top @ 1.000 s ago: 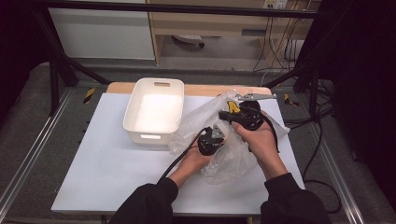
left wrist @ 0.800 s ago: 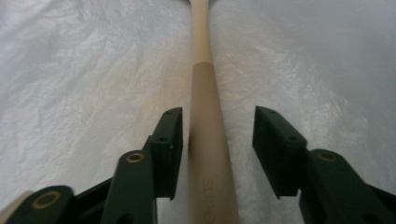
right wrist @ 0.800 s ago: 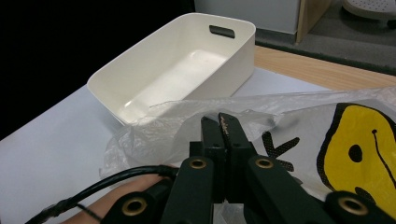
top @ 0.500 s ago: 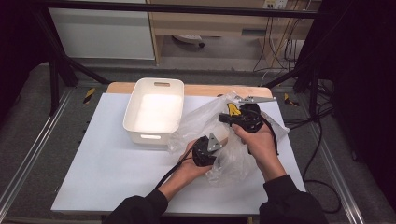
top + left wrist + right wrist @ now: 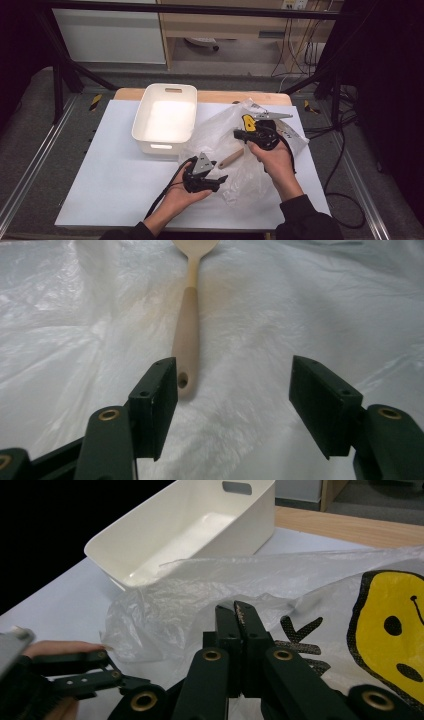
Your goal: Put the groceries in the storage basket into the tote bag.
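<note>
The left hand (image 5: 182,192) comes in from the bottom, palm up, cradling the left gripper (image 5: 220,178) low and near the person. Its jaws point right and have just been opening; they stand apart with nothing pressed between the pads. The right hand (image 5: 272,157) reaches farther forward, holding the right gripper (image 5: 236,133), whose jaws are pressed together.

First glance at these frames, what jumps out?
The crumpled clear plastic bag at the table's right-centre, printed with a yellow smiley, with a beige spoon lying on it. The left gripper is open just short of the spoon's handle; the right gripper is pinched shut on the bag. An empty white bin sits behind.
</note>
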`<action>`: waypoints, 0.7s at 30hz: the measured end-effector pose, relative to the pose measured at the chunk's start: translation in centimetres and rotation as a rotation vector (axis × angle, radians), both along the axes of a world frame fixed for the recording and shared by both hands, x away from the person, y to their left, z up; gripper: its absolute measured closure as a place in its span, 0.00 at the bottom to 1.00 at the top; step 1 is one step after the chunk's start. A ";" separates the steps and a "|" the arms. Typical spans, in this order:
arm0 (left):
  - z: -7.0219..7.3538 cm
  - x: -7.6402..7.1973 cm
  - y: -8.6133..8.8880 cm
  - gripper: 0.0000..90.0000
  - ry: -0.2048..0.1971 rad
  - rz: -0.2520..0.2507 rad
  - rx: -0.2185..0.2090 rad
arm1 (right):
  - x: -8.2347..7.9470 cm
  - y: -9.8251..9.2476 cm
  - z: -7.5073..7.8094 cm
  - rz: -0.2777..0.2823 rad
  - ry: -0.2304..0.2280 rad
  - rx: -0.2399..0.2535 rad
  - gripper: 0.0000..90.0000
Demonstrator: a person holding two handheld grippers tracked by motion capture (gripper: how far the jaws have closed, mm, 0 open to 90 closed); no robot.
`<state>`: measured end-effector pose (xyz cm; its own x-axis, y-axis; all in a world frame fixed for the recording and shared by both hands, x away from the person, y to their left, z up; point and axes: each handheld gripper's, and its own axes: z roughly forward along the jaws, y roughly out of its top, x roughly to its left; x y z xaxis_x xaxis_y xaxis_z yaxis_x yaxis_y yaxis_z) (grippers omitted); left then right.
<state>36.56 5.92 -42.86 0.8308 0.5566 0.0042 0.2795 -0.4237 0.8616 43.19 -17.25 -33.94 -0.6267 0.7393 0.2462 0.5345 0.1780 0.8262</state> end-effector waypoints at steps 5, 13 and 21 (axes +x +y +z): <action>1.0 -0.9 1.5 0.38 0.023 0.025 -0.049 | -0.6 0.0 -1.3 0.007 0.013 -0.005 1.00; 2.2 -2.3 4.6 0.36 0.031 0.113 -0.109 | -1.9 -0.2 -3.7 -0.002 0.057 -0.058 1.00; 3.1 -2.5 6.3 0.34 0.024 0.182 -0.123 | -2.3 -0.8 -6.0 -0.002 0.109 -0.084 1.00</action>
<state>34.01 12.25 -39.72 0.7159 0.6922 -0.0914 0.3627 -0.2568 0.8958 40.91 -18.06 -39.92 -0.5983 0.7613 0.2499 0.6205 0.2429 0.7456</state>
